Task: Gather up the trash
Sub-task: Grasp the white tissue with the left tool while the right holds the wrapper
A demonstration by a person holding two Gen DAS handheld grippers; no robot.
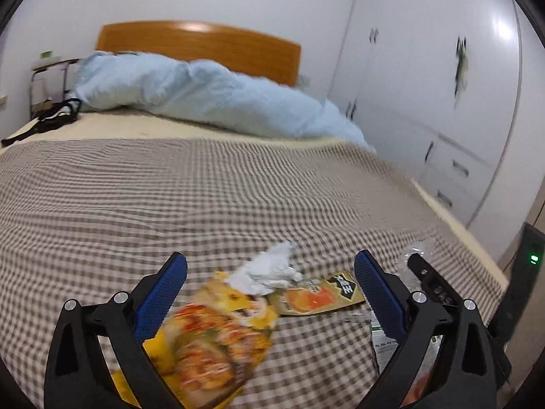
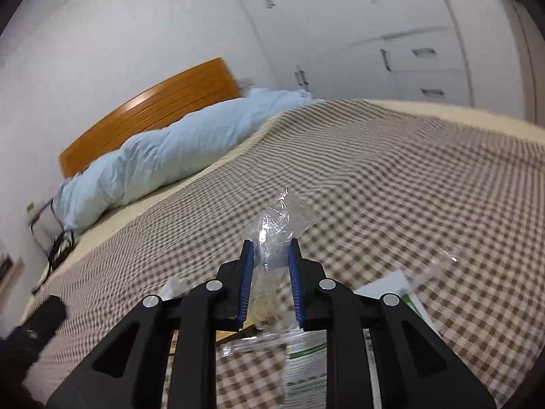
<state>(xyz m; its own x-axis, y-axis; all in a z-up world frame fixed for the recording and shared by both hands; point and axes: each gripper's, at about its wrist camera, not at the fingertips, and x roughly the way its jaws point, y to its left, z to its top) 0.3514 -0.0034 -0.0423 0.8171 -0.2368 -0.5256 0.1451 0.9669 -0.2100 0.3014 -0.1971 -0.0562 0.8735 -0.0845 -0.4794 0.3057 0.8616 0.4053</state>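
Several pieces of trash lie on the checked bed cover (image 1: 238, 187). They include a yellow snack bag (image 1: 211, 337), a crumpled white tissue (image 1: 269, 269) and a brown and orange sachet (image 1: 320, 294). My left gripper (image 1: 270, 255) hovers open over them, its blue pads wide apart and nothing between them. My right gripper (image 2: 271, 243) is shut on a crinkled clear plastic wrapper (image 2: 276, 218), lifted above the cover. A green and white packet (image 2: 306, 358) lies flat under it. In the left wrist view the right gripper's black finger (image 1: 425, 272) shows at the right beside that clear wrapper (image 1: 415, 248).
A rolled light-blue duvet (image 1: 204, 99) lies along the wooden headboard (image 1: 204, 44). White wardrobe doors and drawers (image 1: 425, 102) line the right side of the bed. A black strap (image 1: 51, 119) rests at the far left corner. A black device with a green light (image 1: 531, 259) stands by the bed's right edge.
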